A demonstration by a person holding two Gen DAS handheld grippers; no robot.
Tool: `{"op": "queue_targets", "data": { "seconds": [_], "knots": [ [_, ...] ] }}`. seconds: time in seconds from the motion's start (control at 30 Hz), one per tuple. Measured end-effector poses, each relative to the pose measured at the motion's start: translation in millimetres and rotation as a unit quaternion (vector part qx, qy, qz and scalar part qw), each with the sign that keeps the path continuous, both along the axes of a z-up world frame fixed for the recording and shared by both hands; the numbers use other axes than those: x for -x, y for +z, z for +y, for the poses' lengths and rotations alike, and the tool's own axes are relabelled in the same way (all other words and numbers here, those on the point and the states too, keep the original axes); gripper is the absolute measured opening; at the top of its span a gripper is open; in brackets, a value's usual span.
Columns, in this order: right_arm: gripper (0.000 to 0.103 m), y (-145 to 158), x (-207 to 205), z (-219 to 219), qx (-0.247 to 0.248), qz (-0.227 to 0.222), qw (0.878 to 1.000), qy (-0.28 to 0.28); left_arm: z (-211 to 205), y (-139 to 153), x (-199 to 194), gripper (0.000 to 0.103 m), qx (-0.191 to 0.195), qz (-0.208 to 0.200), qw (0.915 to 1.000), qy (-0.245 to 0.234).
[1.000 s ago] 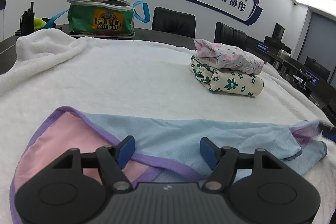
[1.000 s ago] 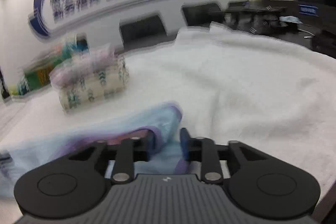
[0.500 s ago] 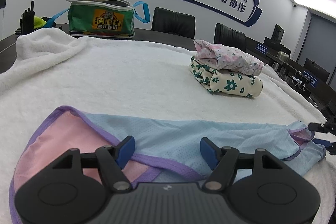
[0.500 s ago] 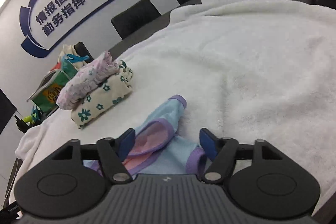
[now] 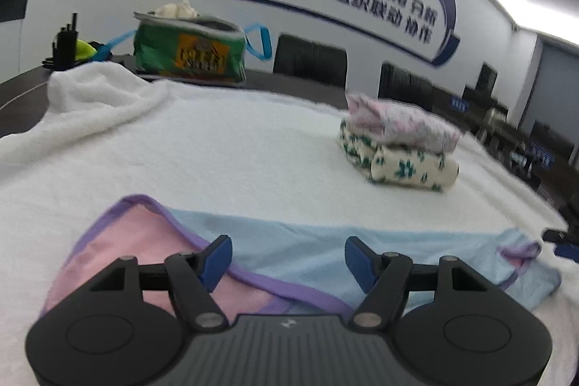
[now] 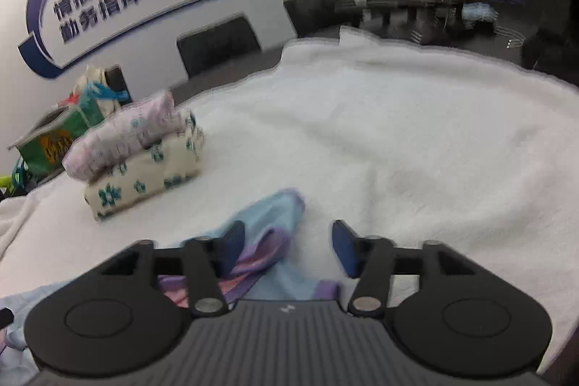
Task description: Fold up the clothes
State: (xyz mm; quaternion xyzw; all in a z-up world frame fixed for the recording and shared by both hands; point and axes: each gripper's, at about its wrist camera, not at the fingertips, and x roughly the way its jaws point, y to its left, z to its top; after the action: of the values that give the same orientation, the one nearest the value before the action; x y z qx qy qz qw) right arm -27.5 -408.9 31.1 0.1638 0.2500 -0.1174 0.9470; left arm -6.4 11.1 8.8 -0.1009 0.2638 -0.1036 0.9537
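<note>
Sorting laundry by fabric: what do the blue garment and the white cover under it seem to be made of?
The blue garment looks like thin, light mesh-like knit, matte, with purple binding; it lies limp and flat. The white cover looks like thick fleece or terry: fuzzy, nubbly pile, soft rounded folds. Exact fibres cannot be told.

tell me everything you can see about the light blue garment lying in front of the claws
The garment is thin, light blue mesh-like cloth with purple trim and a pink inside showing at its opening. It lies spread flat and unfolded on the white towel, stretched from the open left claw to the open right claw, whose fingers straddle its ends. Neither grips it.
</note>
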Motion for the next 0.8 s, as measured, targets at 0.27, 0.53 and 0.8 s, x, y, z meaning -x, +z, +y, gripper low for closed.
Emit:
{"op": "queue_targets", "data": {
  "seconds": [0.27, 0.53, 0.8],
  "knots": [
    [0.062, 16.7, 36.3, -19.7, -0.049, -0.007, 0.999, -0.019, 12.7, 8.7, 15.8, 0.068, 0.015, -0.022, 0.9996, 0.006],
    [0.057, -9.2, 4.2, -1.3, -0.052, 0.042, 0.998, -0.002, 11.4, 2.9, 14.8, 0.068, 0.008, -0.016, 0.9998, 0.006],
    [0.013, -17.2, -11.8, 26.5, 0.032, 0.044, 0.998, 0.026, 11.8, -0.6, 9.9, 0.068, 0.008, 0.003, 1.0, 0.005]
  ]
}}
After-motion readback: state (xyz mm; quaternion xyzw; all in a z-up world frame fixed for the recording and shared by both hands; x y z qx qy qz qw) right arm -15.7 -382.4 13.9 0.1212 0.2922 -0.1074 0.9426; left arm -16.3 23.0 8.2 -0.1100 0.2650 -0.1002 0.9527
